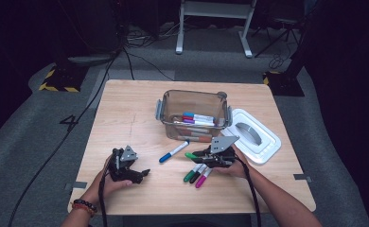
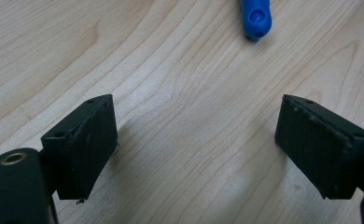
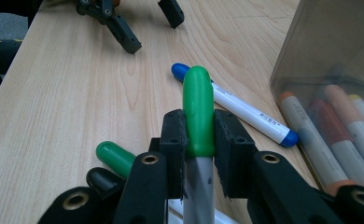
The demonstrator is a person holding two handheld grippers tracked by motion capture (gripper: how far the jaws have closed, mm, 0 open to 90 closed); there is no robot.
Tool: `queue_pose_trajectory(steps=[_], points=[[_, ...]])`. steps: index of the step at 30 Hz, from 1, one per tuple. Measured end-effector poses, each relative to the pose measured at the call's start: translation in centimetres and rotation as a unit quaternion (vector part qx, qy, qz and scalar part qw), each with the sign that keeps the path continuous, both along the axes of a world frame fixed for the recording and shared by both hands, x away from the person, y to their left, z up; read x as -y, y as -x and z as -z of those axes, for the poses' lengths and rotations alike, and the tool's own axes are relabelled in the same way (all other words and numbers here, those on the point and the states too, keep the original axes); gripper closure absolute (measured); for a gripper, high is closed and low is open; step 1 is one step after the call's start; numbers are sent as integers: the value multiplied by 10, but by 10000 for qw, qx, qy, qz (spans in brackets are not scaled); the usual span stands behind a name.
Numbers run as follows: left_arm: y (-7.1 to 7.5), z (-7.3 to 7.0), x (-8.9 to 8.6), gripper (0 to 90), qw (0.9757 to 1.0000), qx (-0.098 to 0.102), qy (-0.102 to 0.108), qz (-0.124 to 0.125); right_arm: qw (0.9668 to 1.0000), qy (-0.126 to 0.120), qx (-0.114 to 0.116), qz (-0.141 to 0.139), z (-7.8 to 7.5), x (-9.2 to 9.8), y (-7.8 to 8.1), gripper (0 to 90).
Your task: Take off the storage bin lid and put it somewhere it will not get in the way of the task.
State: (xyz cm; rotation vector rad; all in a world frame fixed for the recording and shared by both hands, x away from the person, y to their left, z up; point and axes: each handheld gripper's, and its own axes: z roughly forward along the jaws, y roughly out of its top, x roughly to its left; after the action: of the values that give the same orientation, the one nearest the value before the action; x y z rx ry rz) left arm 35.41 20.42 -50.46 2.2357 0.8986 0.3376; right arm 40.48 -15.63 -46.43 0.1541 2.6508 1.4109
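Black gripper (image 1: 142,174) with grey plate; beaded bracelet (image 1: 83,206) on wrist.

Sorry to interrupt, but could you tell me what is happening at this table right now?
A person at a wooden table holds a gripping tool in each hand. The right tool is shut on a green-capped marker, just above three more markers lying on the table. The left tool is open over bare wood, holding nothing. A blue-capped marker lies between the two tools. Behind them, a clear bin already holds several markers, and its white lid rests beside it.
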Motion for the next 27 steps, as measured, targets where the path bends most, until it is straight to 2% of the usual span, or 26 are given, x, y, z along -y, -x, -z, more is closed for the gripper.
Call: queue_pose_trajectory(steps=[20,27], points=[[0,0,0,133,10000,4,1,-15,10000,-2,21,45,-1,2,-1,746],[0,0,0,133,10000,2,6,-17,9999,-81,91,102,-10,5,-1,746]])
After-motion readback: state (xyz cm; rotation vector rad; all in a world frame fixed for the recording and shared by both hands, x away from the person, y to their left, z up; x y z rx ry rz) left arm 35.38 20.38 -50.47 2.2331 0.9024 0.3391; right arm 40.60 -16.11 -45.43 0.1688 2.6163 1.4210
